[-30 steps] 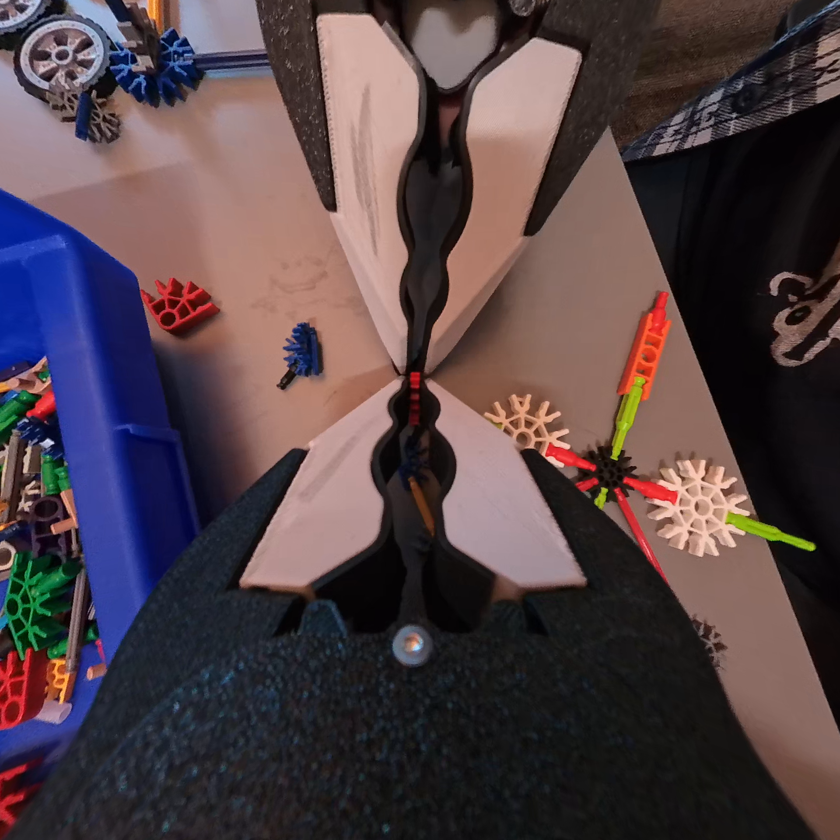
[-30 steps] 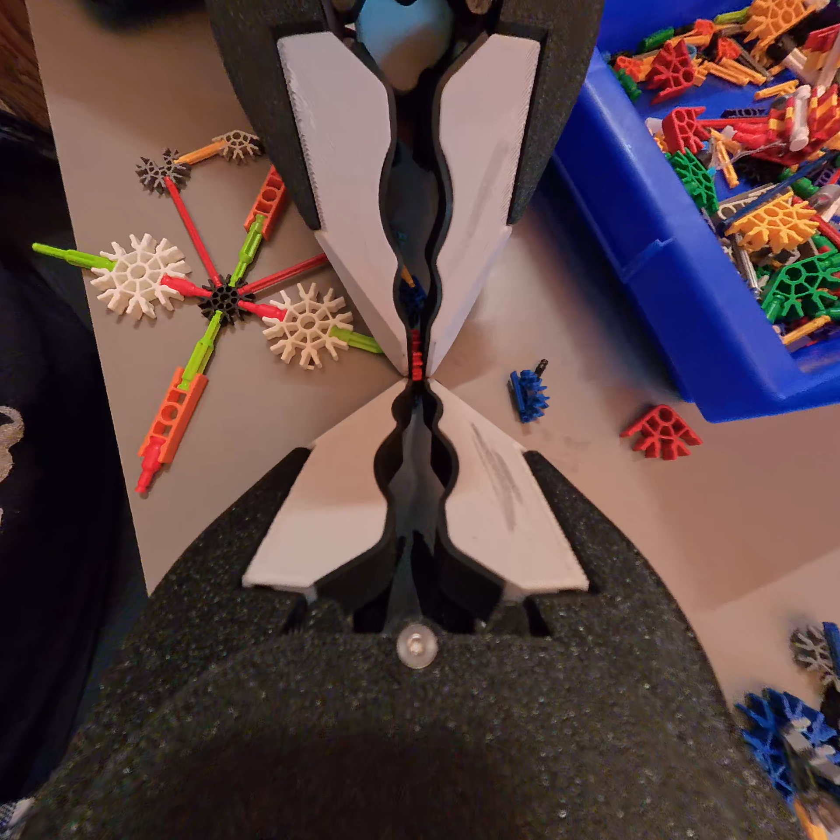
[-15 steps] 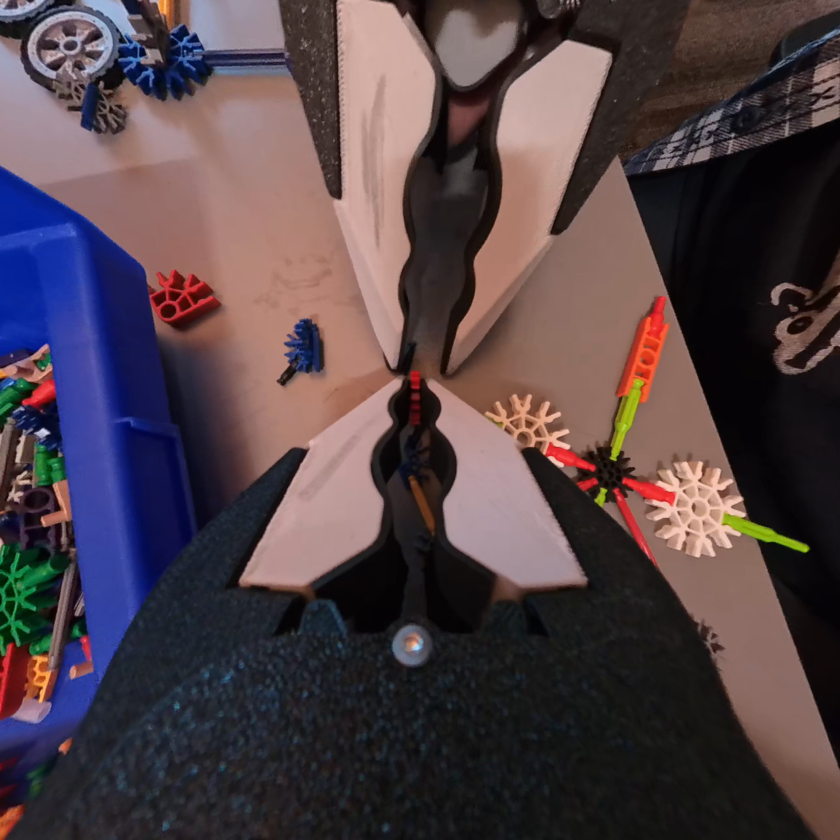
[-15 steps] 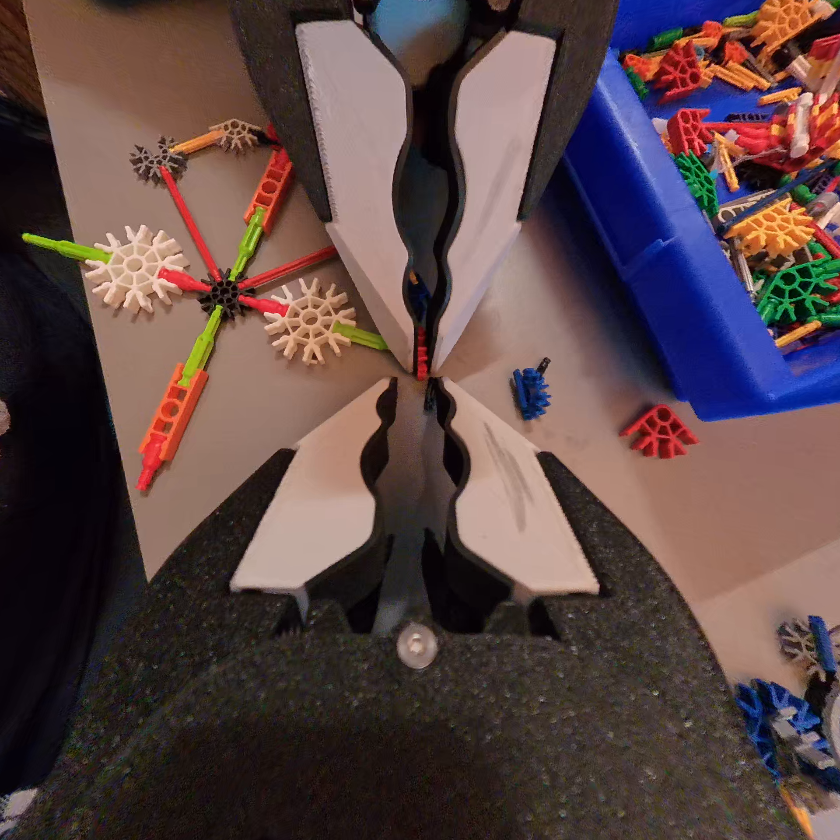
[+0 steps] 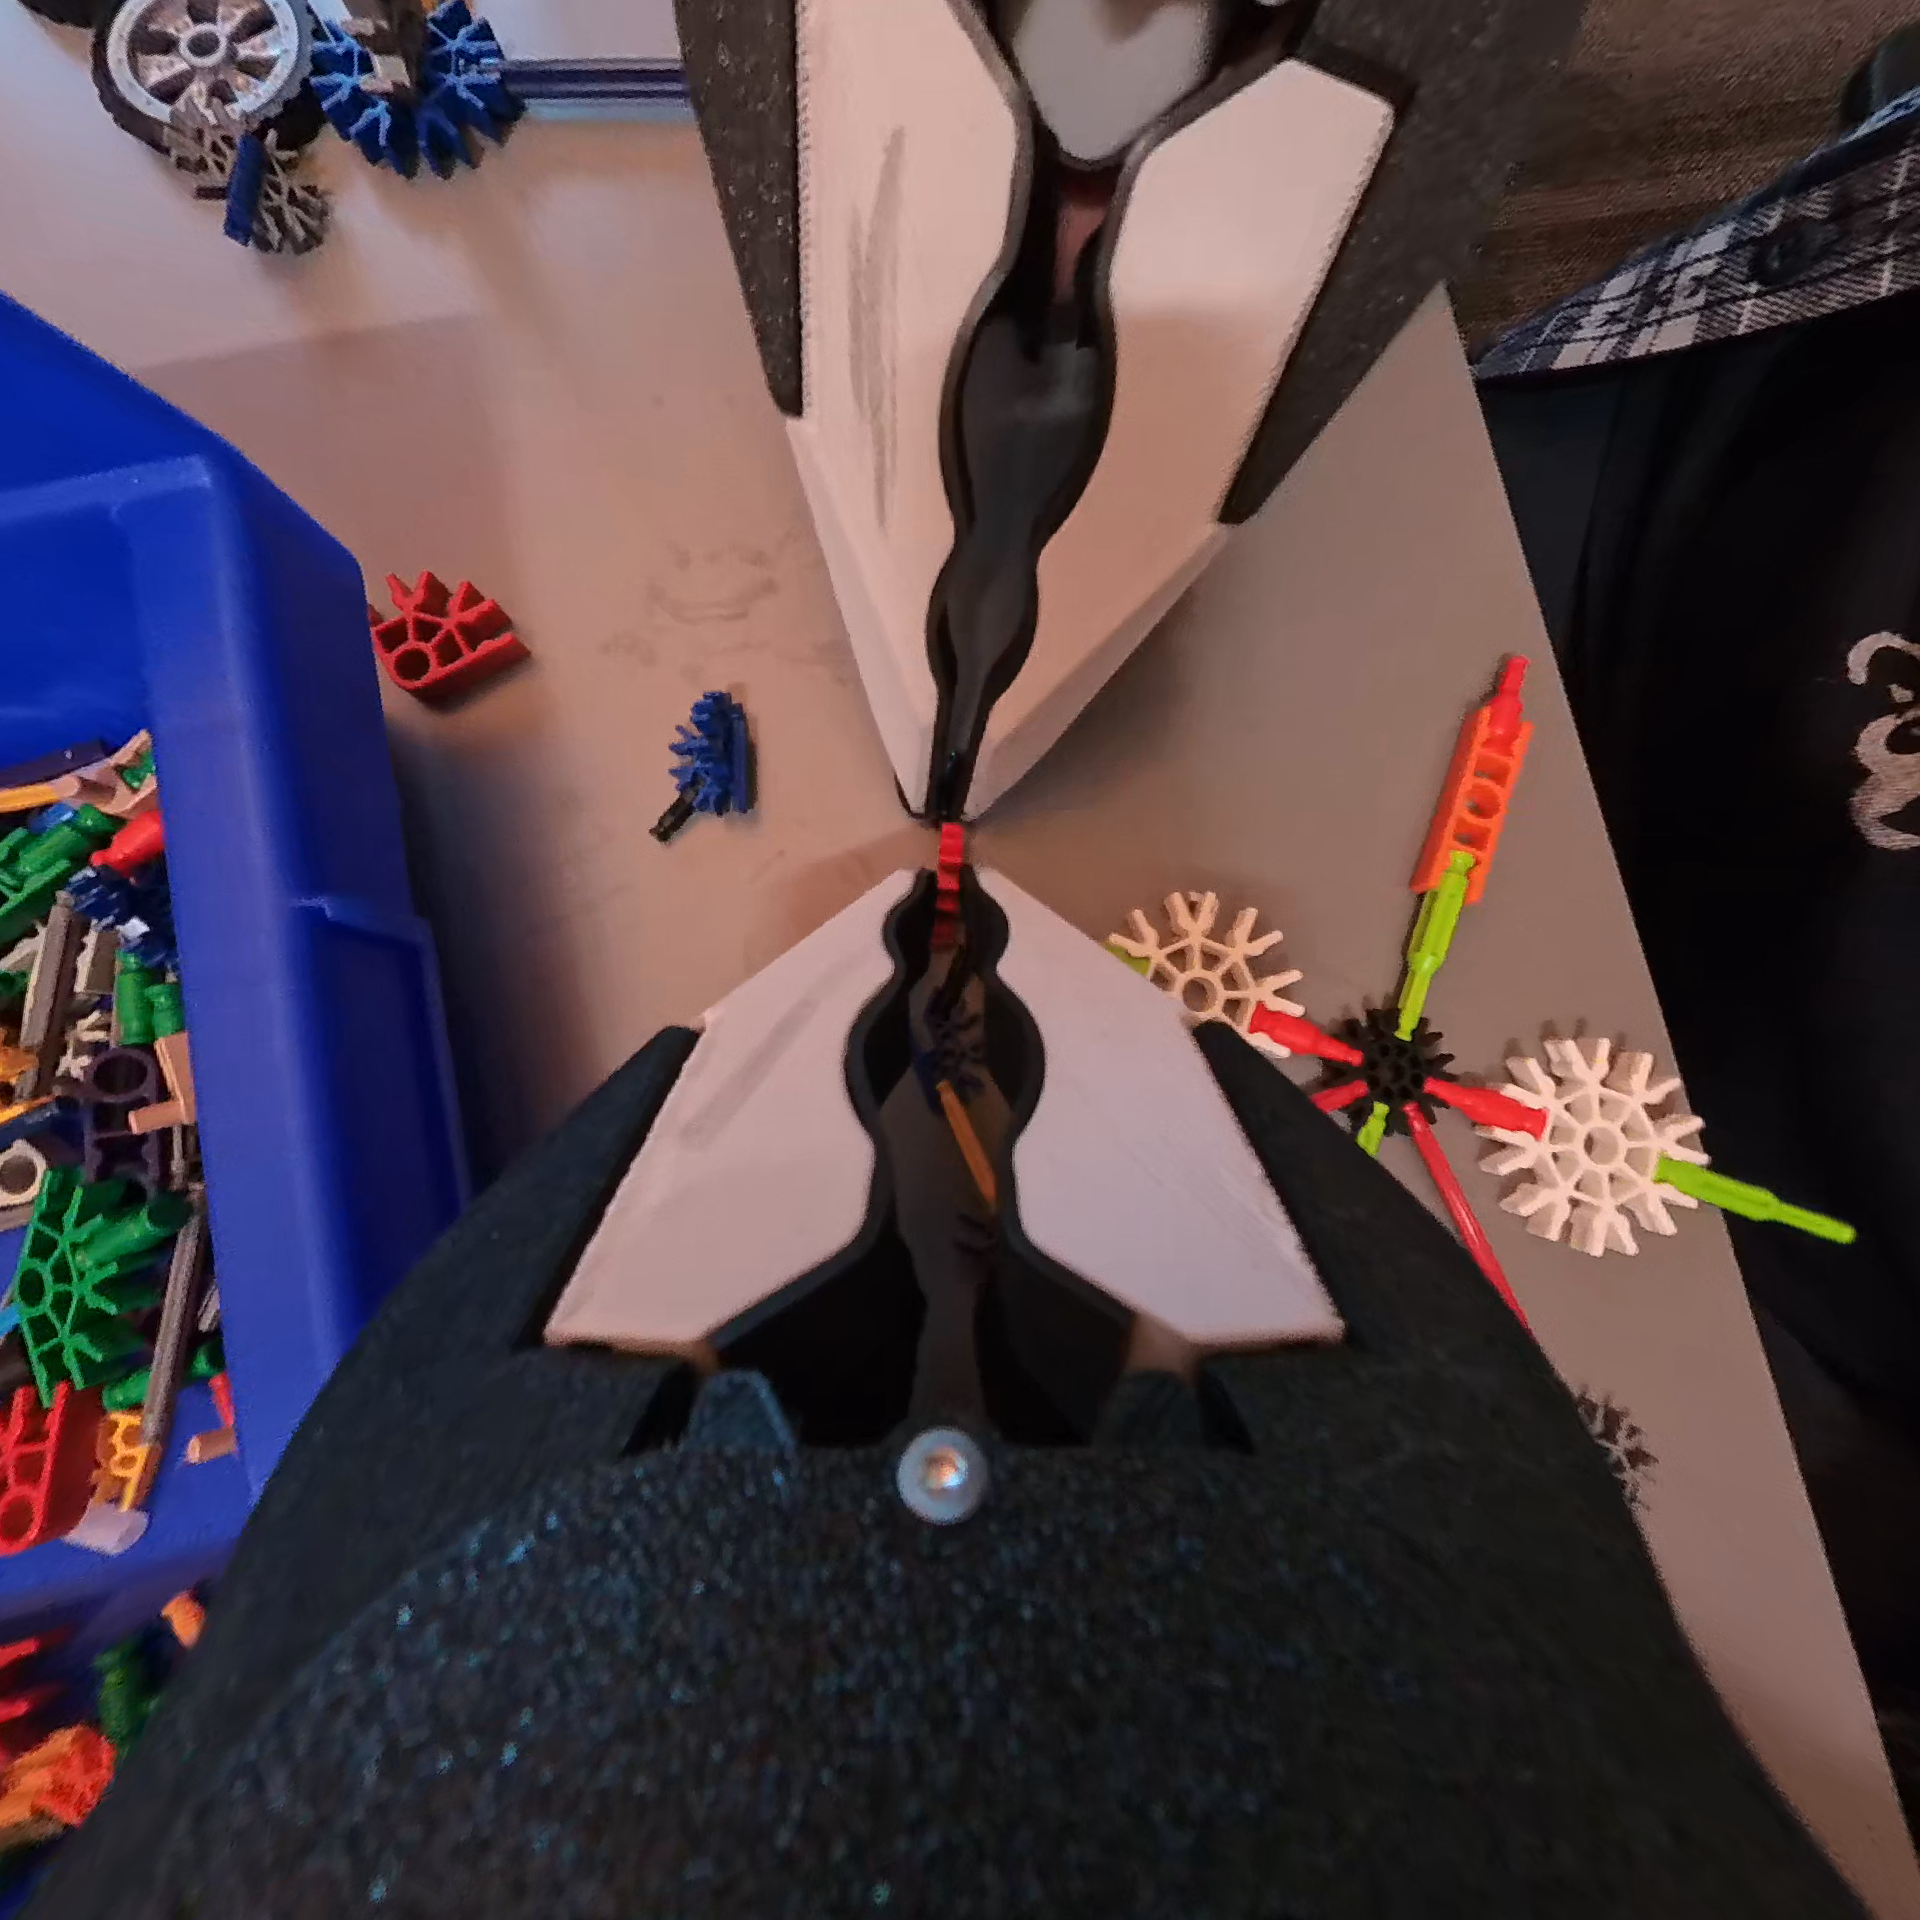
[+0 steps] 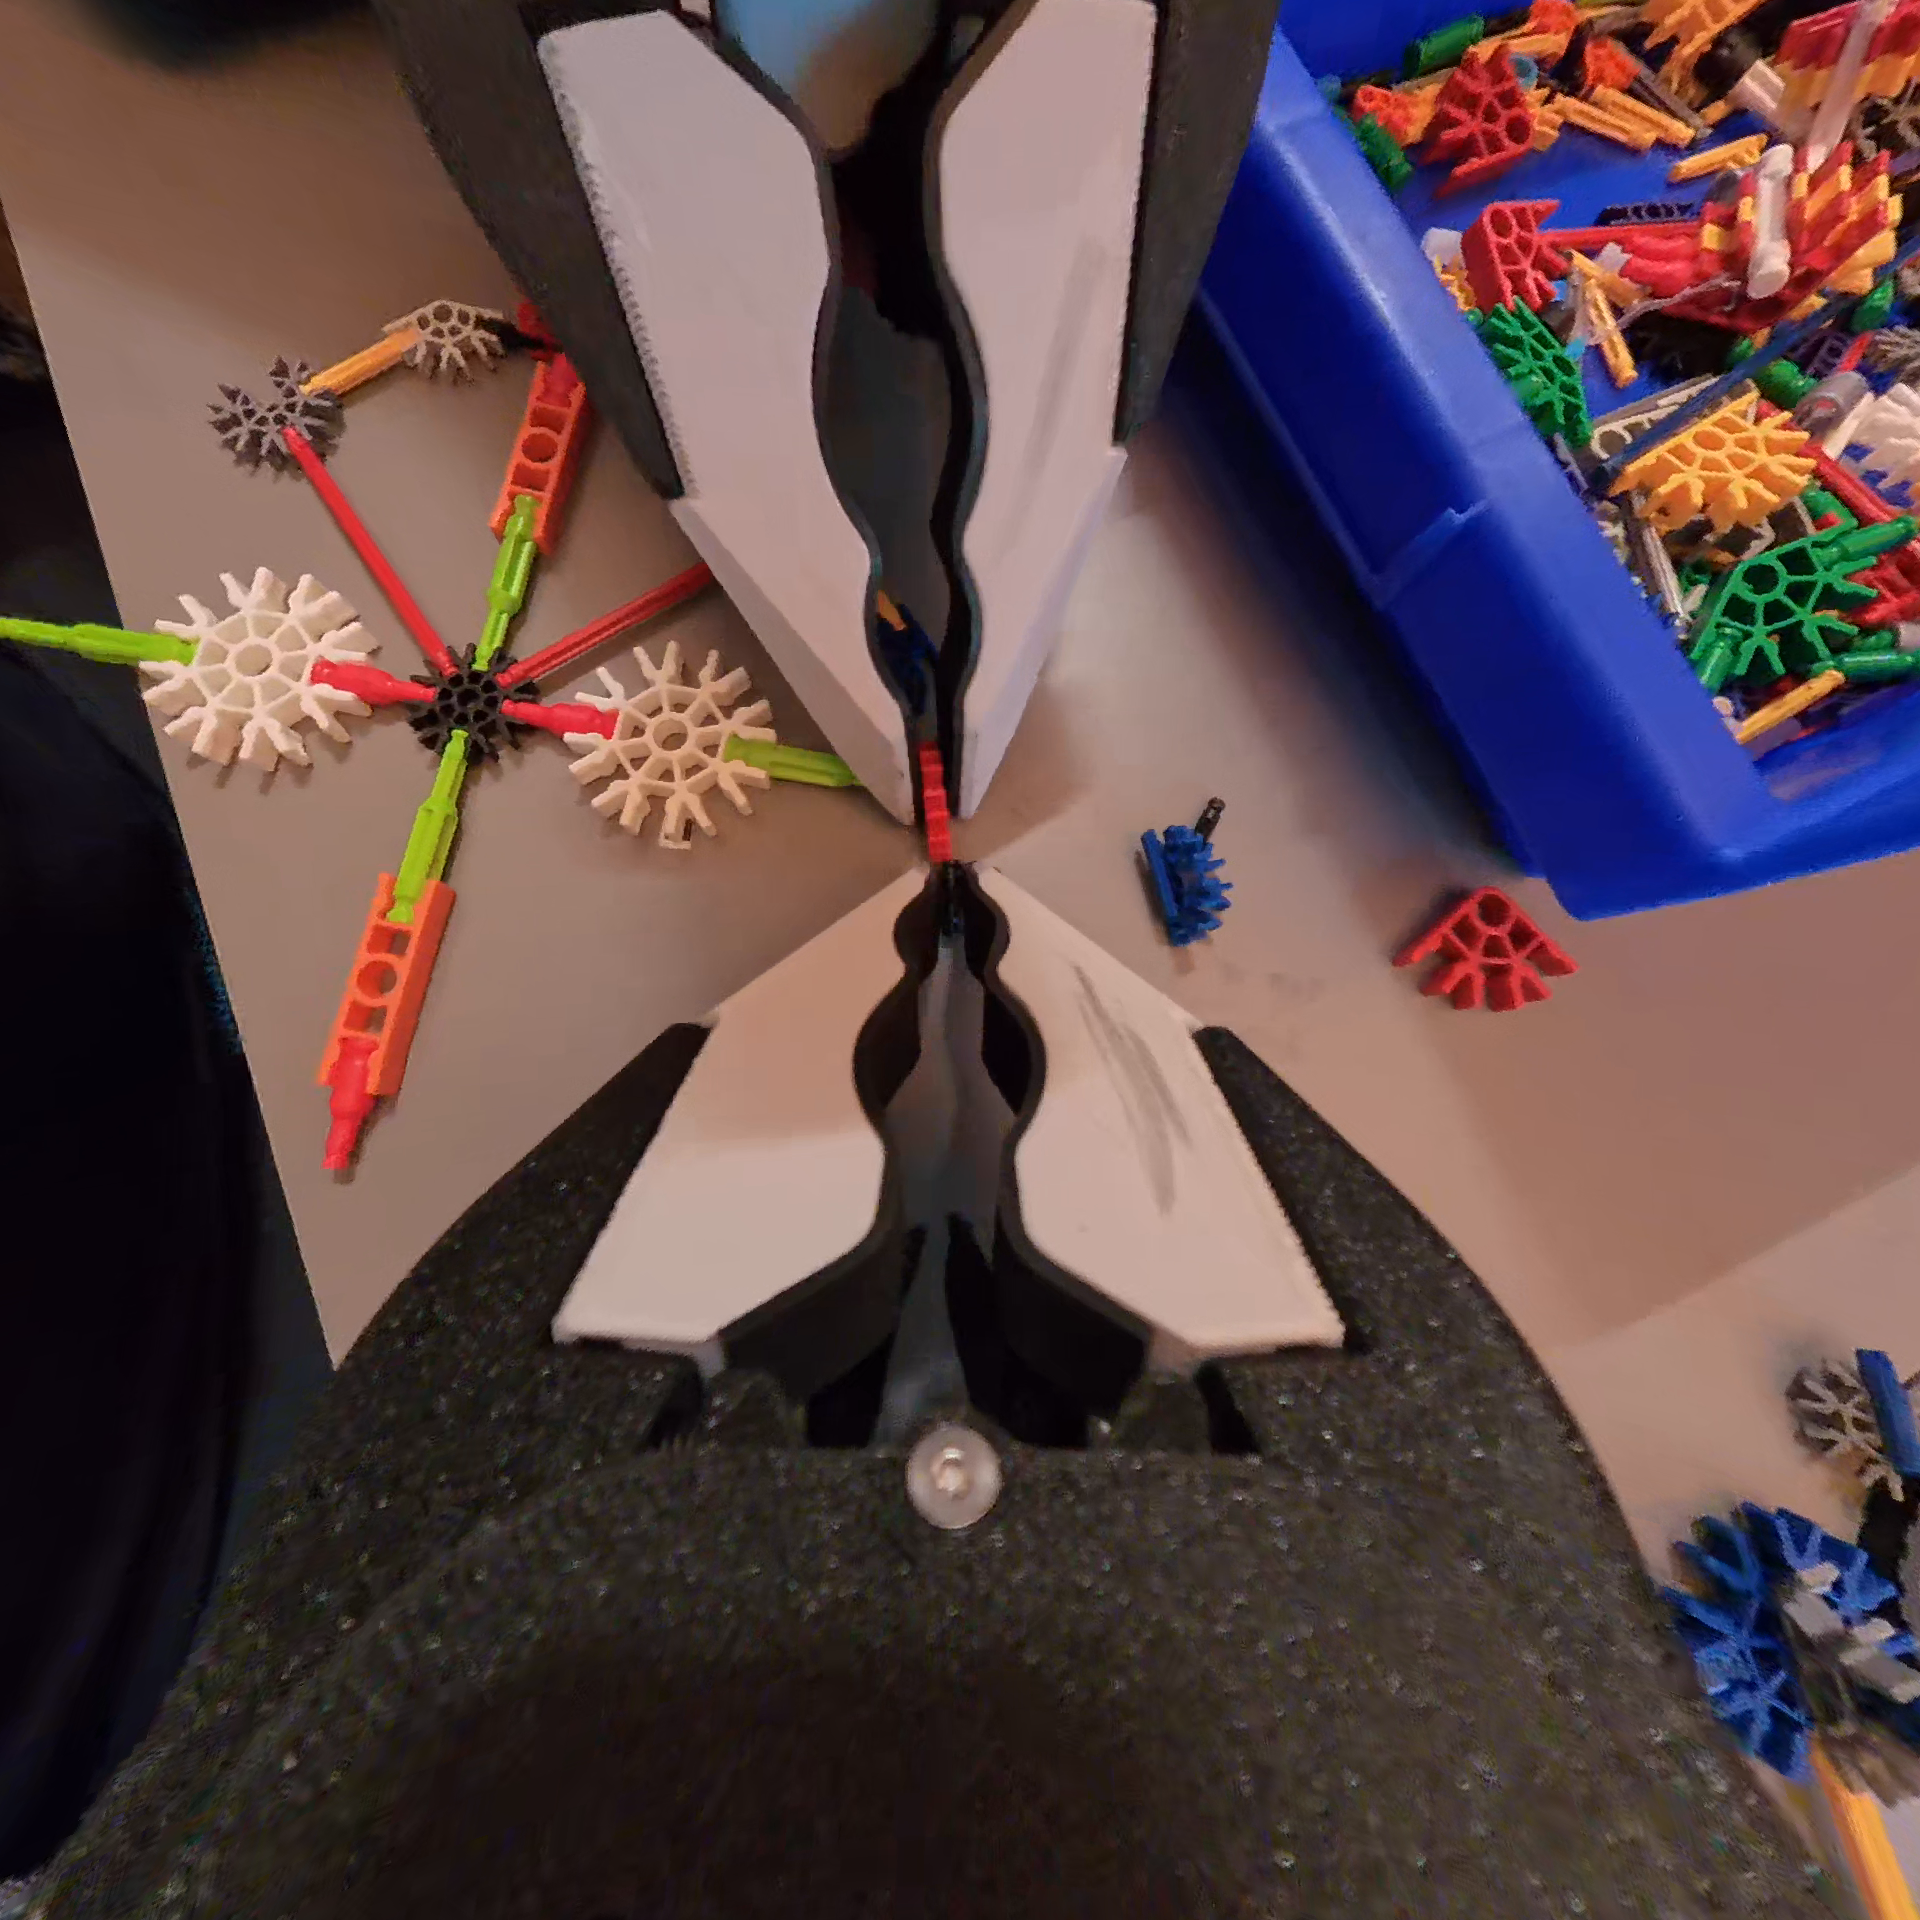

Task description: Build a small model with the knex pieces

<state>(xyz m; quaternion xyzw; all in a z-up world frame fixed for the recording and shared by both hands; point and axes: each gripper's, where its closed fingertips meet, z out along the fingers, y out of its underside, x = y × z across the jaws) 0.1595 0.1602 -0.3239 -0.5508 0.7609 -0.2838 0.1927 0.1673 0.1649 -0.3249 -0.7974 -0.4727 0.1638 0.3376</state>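
Observation:
My left gripper point(image 5: 945, 883) is shut on a small rod assembly: a red ribbed rod point(image 5: 948, 868) sticks out past its tips, with a blue connector point(image 5: 951, 1044) and an orange rod point(image 5: 966, 1143) back between the jaws. My right gripper point(image 6: 948, 883) faces it tip to tip and is shut on a thin dark end piece point(image 6: 948, 904) just beyond the red rod point(image 6: 933, 800). Both are held above the grey table point(image 6: 1299, 1143). The right gripper also shows in the left wrist view point(image 5: 945, 810), and the left gripper in the right wrist view point(image 6: 935, 805).
A blue bin point(image 5: 260, 831) point(image 6: 1455, 520) full of mixed pieces stands beside the grippers. A star-shaped assembly with a black hub point(image 5: 1392, 1060) point(image 6: 473, 707) lies near the table edge. A loose red connector point(image 6: 1486, 951), a blue connector point(image 6: 1184, 883) and a wheeled build point(image 5: 208, 62) lie around. A person's dark shirt point(image 5: 1766, 831) is beyond the edge. The grippers are tip to tip, or close to it. About 20 cm separates my right fingertips from the wheeled build point(image 5: 208, 62).
My right gripper opened slightly half a second ago and has shut again at the rod's end. The left gripper has kept its hold. A little more red rod shows between the tips.

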